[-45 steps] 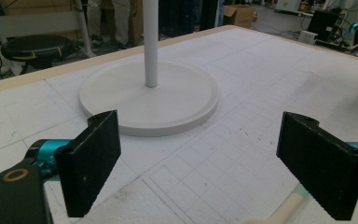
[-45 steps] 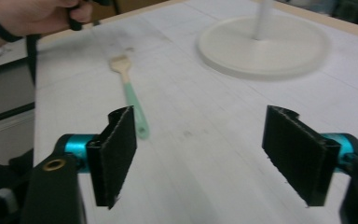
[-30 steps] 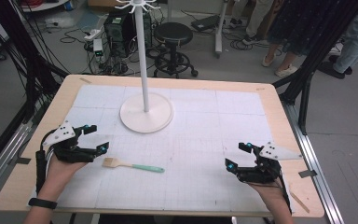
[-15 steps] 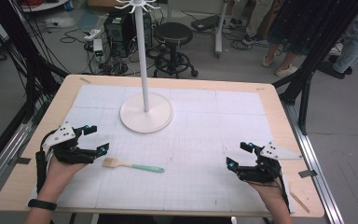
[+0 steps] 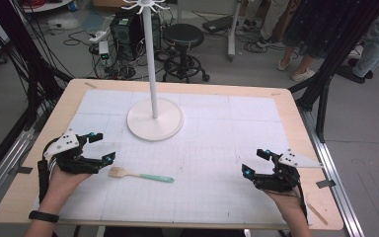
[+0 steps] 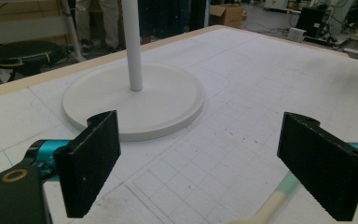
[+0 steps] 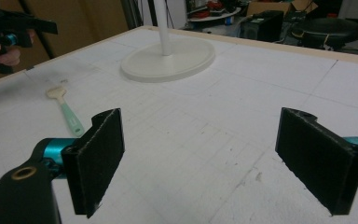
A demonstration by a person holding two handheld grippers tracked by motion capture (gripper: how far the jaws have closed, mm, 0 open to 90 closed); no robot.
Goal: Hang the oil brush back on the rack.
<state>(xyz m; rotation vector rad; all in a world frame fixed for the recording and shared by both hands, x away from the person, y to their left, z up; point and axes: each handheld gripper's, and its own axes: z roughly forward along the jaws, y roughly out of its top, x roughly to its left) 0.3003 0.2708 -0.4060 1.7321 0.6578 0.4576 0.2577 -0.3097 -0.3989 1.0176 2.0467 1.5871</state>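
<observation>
1. Centrally, near the front-left of the table (image 5: 286,106), a small brush (image 5: 140,174) with a pale bristle head and a mint-green handle lies flat on the white gridded mat (image 5: 217,143); its bristle end points toward the left gripper, its handle toward the table's middle. It is untouched by either tool.
2. Left gripper (image 5: 98,152): held low just beside the bristle end, jaws spread wide and empty. In the left gripper view the brush's handle (image 6: 279,198) appears at the lower edge next to one jaw, not yet between the two.
3. Right gripper (image 5: 256,165): held near the front-right of the mat, well apart from the brush, jaws likewise spread wide with nothing between them. In the right gripper view the brush (image 7: 67,112) lies far off to one side.
4. White stand (image 5: 154,98): a round base with an upright pole topped by hooks, standing behind the brush toward the far side of the mat; nothing hangs from the hooks that are in view.
5. Progress, as judged: the work appears to be at its outset. No grasp has been made; the approach, the closing on the brush, the lift and any placing all remain.
6. Containers: none stand on the table.
</observation>
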